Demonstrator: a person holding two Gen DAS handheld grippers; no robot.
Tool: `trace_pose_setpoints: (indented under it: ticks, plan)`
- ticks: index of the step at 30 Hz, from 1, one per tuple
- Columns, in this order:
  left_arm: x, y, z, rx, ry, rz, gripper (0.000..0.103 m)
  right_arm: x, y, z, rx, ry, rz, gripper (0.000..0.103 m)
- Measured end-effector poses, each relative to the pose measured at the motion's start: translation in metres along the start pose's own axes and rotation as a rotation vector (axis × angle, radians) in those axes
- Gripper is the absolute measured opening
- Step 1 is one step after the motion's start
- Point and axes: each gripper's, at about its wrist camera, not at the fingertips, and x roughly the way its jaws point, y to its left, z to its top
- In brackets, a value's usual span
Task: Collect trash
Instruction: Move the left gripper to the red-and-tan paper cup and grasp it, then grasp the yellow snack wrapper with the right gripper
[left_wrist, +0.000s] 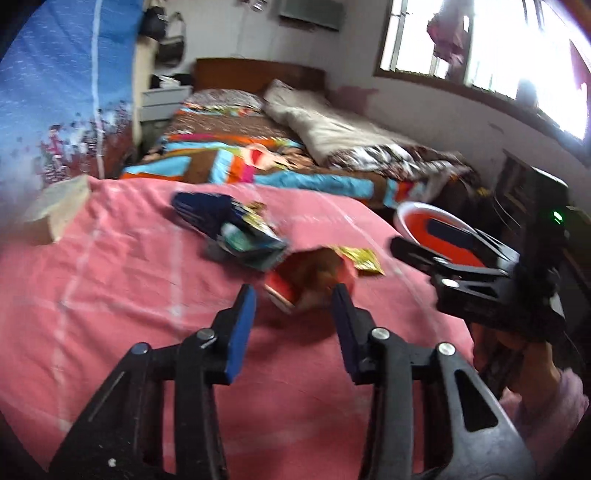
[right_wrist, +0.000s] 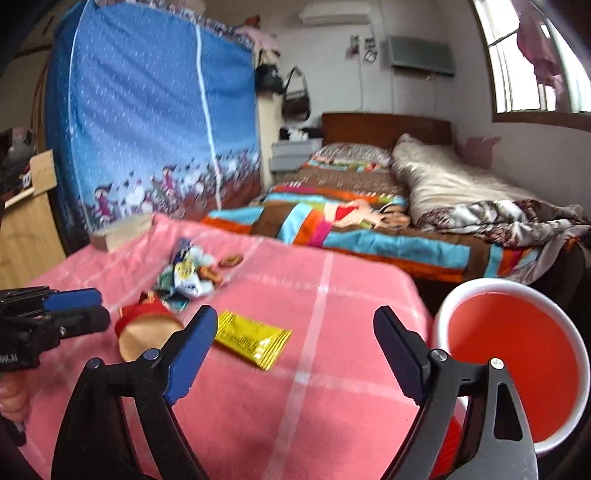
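On a pink checked cloth (left_wrist: 129, 295) lies trash. A red paper cup (left_wrist: 306, 280) lies on its side, its mouth toward me, just ahead of my left gripper (left_wrist: 293, 291), whose blue-padded jaws stand open with nothing pressed between them. Beside the cup is a yellow wrapper (right_wrist: 253, 339), just ahead of the left finger of my open, empty right gripper (right_wrist: 295, 314). Farther back sits a pile of crumpled wrappers (right_wrist: 184, 277) with a few snack pieces. A red bin with a white rim (right_wrist: 498, 286) stands off the cloth's right edge, beside the right gripper.
A wooden block (right_wrist: 122, 230) sits at the cloth's far left corner. Beyond the cloth is a bed with a colourful quilt (right_wrist: 351, 236) and a rumpled blanket. A blue fabric wardrobe (right_wrist: 147, 129) stands at the back left, and a window is on the right.
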Motion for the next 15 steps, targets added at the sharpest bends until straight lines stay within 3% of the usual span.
trace_pose_setpoints:
  ticks: [6, 10, 13, 15]
  plan:
    - [0.002, -0.017, -0.003, 0.043, 0.034, -0.072, 0.096, 0.014, 0.0, -0.003, -0.004, 0.065, 0.006, 0.076]
    - [0.008, -0.025, -0.002, 0.071, 0.05, -0.058, 0.094, 0.018, -0.003, -0.002, -0.001, 0.086, 0.021, 0.072]
    - [0.016, -0.018, 0.004, 0.031, 0.069, -0.04, 0.076, 0.024, -0.002, -0.002, -0.005, 0.112, 0.04, 0.07]
    - [0.02, -0.011, 0.006, -0.002, 0.077, -0.033, 0.074, 0.028, -0.001, -0.001, -0.012, 0.127, 0.052, 0.069]
